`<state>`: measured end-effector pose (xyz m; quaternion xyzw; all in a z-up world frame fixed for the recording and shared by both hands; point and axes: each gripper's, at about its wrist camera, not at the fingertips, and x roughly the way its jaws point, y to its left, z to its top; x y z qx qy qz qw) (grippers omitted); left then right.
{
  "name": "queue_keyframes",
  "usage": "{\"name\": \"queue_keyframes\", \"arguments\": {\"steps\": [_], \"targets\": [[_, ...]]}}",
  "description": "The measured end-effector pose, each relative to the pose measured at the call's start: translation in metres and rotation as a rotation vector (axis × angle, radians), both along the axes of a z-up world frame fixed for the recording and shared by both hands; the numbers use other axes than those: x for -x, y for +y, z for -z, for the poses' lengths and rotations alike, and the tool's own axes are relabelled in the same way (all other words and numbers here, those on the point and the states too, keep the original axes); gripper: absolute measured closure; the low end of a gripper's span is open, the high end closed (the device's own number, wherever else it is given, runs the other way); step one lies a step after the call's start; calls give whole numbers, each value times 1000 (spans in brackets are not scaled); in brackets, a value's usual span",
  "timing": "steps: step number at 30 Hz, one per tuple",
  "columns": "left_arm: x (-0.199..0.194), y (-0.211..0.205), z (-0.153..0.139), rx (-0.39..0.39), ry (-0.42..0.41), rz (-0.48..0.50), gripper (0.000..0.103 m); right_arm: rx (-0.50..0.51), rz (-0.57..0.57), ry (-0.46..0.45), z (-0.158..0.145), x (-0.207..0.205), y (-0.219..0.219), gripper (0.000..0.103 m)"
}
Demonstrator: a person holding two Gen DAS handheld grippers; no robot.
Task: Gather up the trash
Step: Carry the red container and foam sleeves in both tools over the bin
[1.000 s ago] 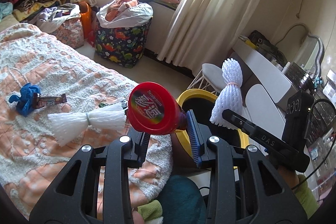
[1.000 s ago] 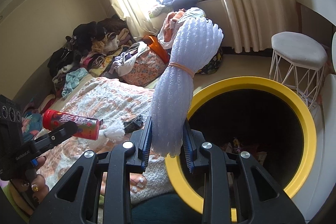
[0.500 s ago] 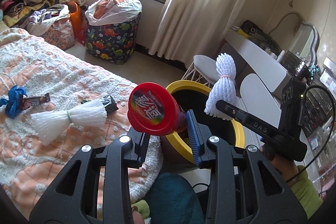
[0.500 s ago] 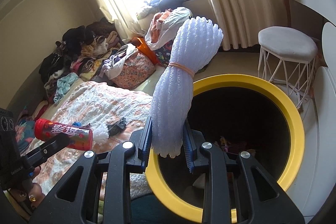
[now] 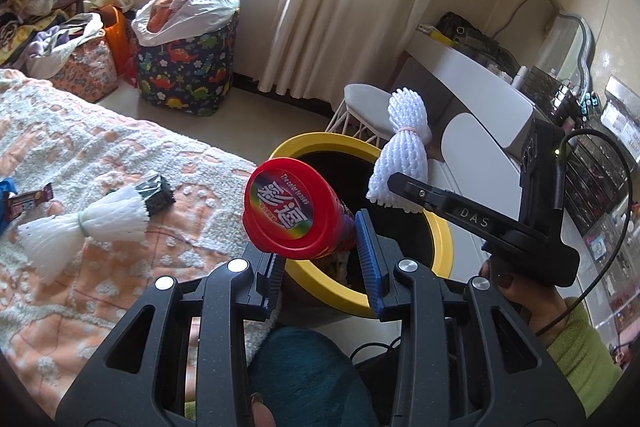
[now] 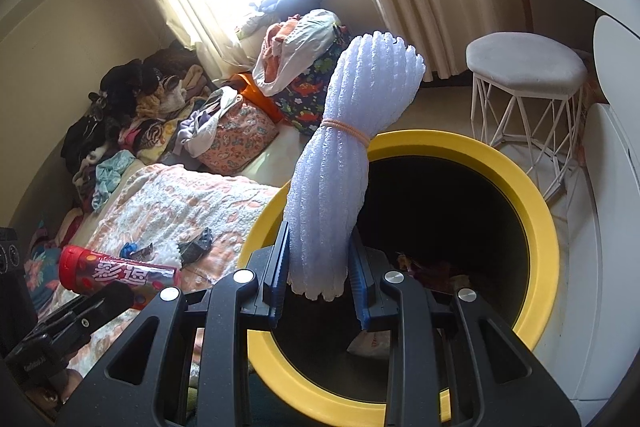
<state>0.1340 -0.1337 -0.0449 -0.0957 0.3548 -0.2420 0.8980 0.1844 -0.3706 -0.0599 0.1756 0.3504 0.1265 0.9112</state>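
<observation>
My left gripper (image 5: 320,263) is shut on a red candy tube (image 5: 292,209), its lid facing the camera, held just over the near rim of the yellow-rimmed bin (image 5: 438,239). My right gripper (image 6: 318,279) is shut on a white foam net bundle (image 6: 344,163) tied with a rubber band, upright above the bin (image 6: 532,203) opening. The tube (image 6: 116,273) shows at lower left in the right wrist view, and the bundle (image 5: 404,147) hangs over the bin in the left wrist view. A second foam net (image 5: 84,227), a dark wrapper (image 5: 156,193) and a snack bar wrapper (image 5: 32,201) lie on the bed.
The bed (image 5: 100,155) with a peach and white blanket lies left of the bin. A white stool (image 6: 528,67) stands behind the bin, a white desk (image 5: 476,95) to its right. A dinosaur-print hamper (image 5: 188,67) and piles of clothes (image 6: 132,107) line the window wall. Some trash lies inside the bin.
Both grippers have moved toward and down over the bin, which now looms larger. The tube has gone from above the bed edge to above the bin rim. Both grips are unchanged.
</observation>
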Motion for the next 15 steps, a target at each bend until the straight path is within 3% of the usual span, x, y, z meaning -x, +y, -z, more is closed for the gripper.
{"name": "queue_keyframes", "arguments": {"steps": [15], "targets": [[-23, -32, 19, -61, 31, 56, 76, -31, 49, 56, 14, -3, -22, 77]]}}
